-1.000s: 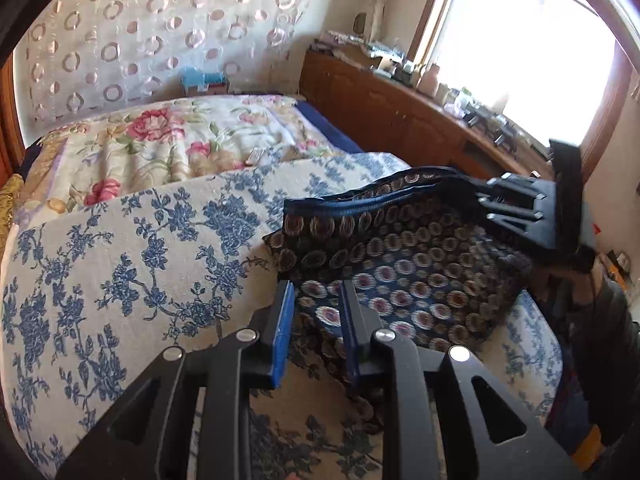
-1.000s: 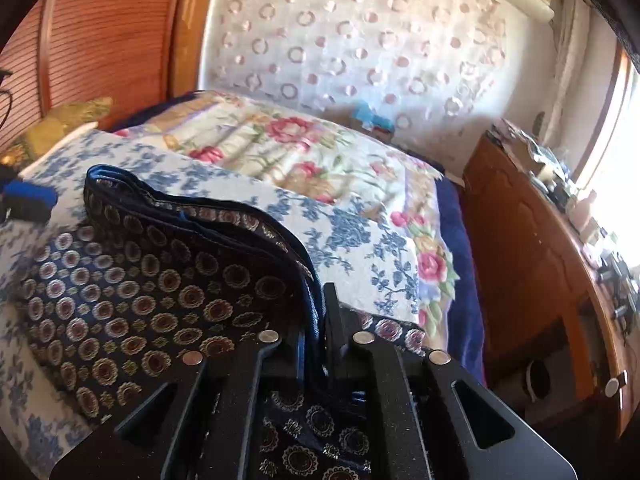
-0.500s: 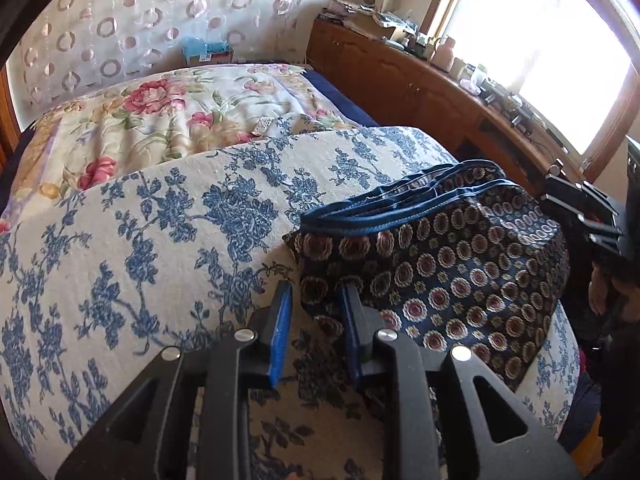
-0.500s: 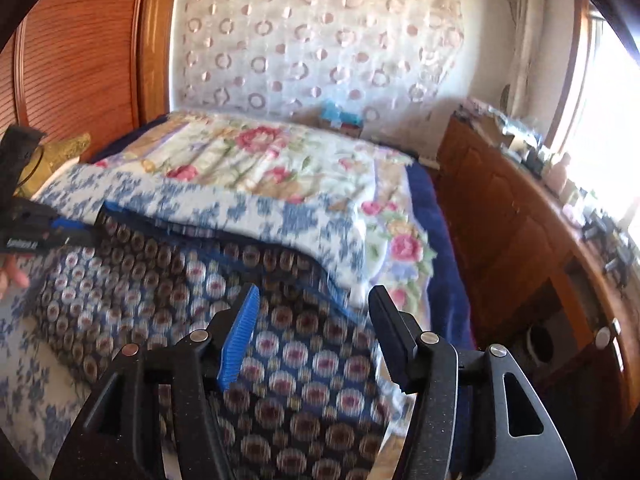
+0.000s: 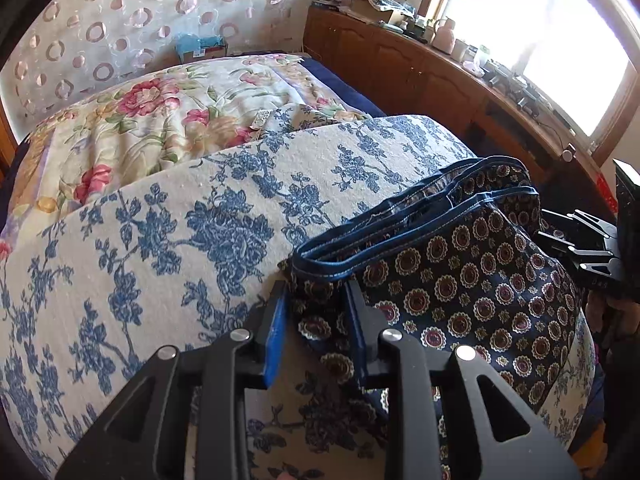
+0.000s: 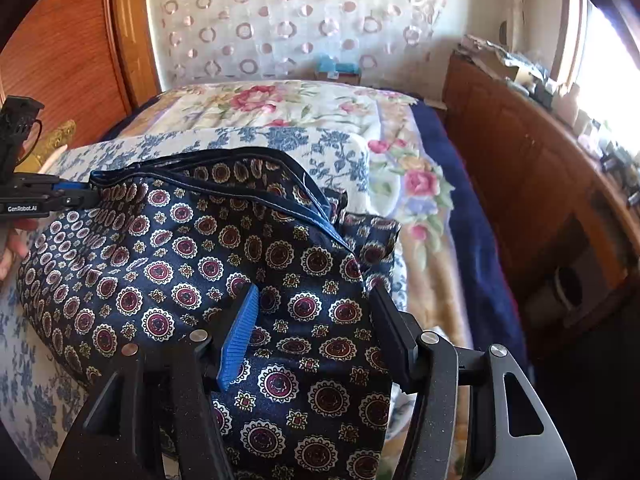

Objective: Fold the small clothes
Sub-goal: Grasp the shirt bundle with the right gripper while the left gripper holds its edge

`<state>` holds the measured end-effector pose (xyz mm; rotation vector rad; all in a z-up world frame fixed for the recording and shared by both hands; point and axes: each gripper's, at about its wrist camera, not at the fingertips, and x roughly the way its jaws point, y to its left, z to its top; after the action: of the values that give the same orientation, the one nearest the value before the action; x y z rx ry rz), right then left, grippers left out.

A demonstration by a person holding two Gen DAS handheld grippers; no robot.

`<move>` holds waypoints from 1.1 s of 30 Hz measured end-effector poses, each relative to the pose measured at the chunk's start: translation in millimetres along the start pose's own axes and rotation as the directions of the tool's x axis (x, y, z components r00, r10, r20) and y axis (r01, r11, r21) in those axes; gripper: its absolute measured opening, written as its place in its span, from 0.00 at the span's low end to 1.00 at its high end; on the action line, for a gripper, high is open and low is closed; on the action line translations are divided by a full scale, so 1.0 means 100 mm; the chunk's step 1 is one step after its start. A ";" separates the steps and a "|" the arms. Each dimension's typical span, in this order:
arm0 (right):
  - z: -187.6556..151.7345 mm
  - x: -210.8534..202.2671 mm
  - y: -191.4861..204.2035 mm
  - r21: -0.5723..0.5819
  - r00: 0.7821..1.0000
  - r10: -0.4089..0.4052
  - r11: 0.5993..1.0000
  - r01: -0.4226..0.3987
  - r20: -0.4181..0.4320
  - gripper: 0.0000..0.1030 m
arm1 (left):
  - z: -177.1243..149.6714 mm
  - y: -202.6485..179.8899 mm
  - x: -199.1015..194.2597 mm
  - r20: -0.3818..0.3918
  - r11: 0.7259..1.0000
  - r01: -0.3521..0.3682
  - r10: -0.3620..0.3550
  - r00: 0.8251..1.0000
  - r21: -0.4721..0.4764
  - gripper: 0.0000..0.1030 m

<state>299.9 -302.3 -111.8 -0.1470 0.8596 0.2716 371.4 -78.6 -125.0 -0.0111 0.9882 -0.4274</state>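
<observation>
Where folded, navy medallion-print shorts (image 6: 208, 264) bunch thickly.

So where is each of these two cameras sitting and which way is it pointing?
Left wrist: rides the left gripper, angled down over its fingers at the patterned garment on the blue floral cover; cloth corner between its fingers, right gripper at the frame's right edge.
Right wrist: rides the right gripper, angled down across the same garment towards the headboard curtain; fingers apart over cloth, left gripper and a hand at far left.
Shared: garment, bed, curtain, wooden cabinets.
</observation>
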 end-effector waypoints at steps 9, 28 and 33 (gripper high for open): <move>0.11 0.07 -0.15 0.070 0.999 0.035 0.997 -0.036 0.012 0.58 | 0.05 -0.01 0.03 0.001 1.000 -0.009 0.009 1.000 0.016 0.25; 0.23 0.07 -0.07 0.033 0.999 0.015 0.999 -0.017 0.043 0.60 | -0.06 0.08 -0.56 0.156 0.999 0.014 -0.020 0.988 0.041 0.00; 0.38 0.15 0.07 -0.001 0.998 0.042 0.999 -0.042 0.042 0.60 | -0.18 0.38 -0.74 0.174 0.999 -0.031 0.033 0.984 -0.012 0.00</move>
<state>334.9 -283.7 -98.5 -0.1230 0.8220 0.3124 334.9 -14.7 -83.1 -0.0397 0.8173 -0.3856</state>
